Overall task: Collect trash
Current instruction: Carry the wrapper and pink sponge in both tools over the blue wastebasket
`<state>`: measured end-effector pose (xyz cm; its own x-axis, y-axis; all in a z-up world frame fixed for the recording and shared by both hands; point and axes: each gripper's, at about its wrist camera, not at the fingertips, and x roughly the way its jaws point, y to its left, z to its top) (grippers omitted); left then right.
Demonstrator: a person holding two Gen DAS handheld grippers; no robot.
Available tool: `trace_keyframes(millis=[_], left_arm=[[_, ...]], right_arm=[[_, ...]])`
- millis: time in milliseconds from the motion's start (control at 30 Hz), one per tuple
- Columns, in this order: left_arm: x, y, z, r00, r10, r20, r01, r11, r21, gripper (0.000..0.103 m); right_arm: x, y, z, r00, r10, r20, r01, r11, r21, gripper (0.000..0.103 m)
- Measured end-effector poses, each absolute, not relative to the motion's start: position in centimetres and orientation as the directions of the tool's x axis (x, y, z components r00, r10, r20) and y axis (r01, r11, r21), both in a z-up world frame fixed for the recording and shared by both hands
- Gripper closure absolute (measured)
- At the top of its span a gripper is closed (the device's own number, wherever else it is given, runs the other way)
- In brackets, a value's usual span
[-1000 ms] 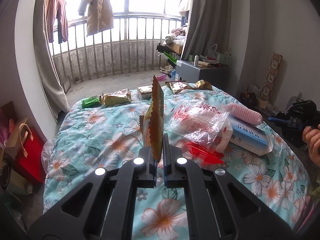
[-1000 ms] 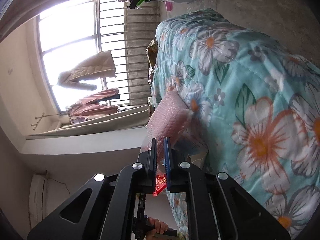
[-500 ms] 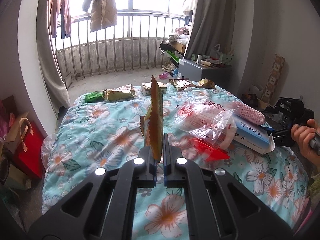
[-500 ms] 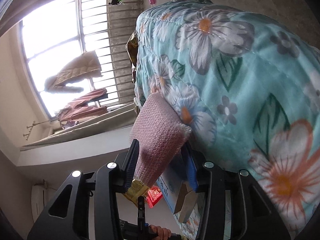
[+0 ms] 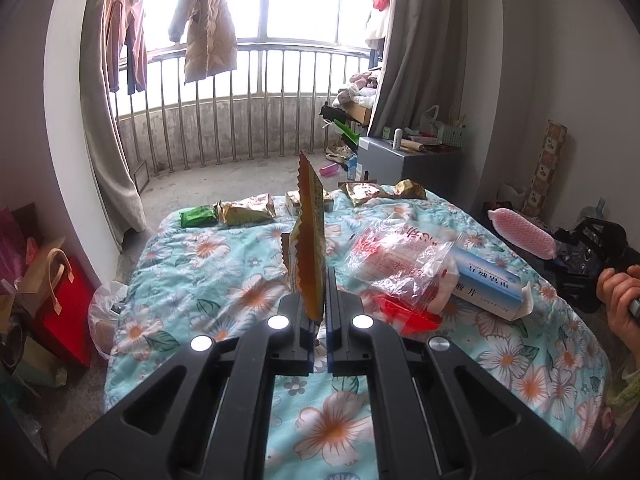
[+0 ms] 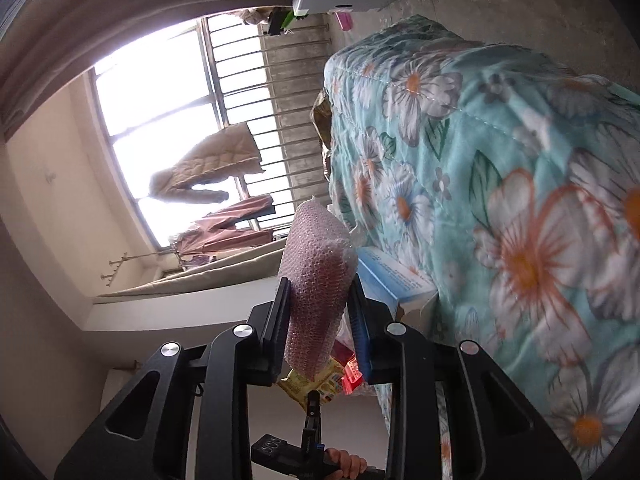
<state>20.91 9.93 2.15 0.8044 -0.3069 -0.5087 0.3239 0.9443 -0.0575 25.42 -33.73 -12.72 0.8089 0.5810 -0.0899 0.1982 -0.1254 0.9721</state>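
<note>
While closing, bubble-wrap roll (image 6: 316,276) between right hand-held gripper (image 6: 318,312)

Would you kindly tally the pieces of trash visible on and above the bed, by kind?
Snack wrappers: 6 (held wrapper, green, gold, small packet)
Clear plastic bags: 1
Blue-and-white cartons: 1
Red plastic scraps: 1
Pink bubble-wrap rolls: 1
Total: 10
</note>
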Motion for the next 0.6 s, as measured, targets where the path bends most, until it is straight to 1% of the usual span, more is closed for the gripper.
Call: trace_keyframes(millis=[300, 600], left_arm=[[17.4, 8.0, 5.6, 0.819, -0.344, -0.46, 0.367, 0.929, -0.042, 0.101], [13.7, 3.3, 8.4, 0.795, -0.438, -0.42, 0.476, 0.879, -0.018, 0.101]], right_arm=[[18.7, -34.3, -11.8, 0.828, 0.561, -0.011, 0.129, -0.171, 0.977, 0.075], [12.7, -35.5, -10.4, 0.845, 0.533, 0.048, 0.052, -0.171, 0.984, 0.075]])
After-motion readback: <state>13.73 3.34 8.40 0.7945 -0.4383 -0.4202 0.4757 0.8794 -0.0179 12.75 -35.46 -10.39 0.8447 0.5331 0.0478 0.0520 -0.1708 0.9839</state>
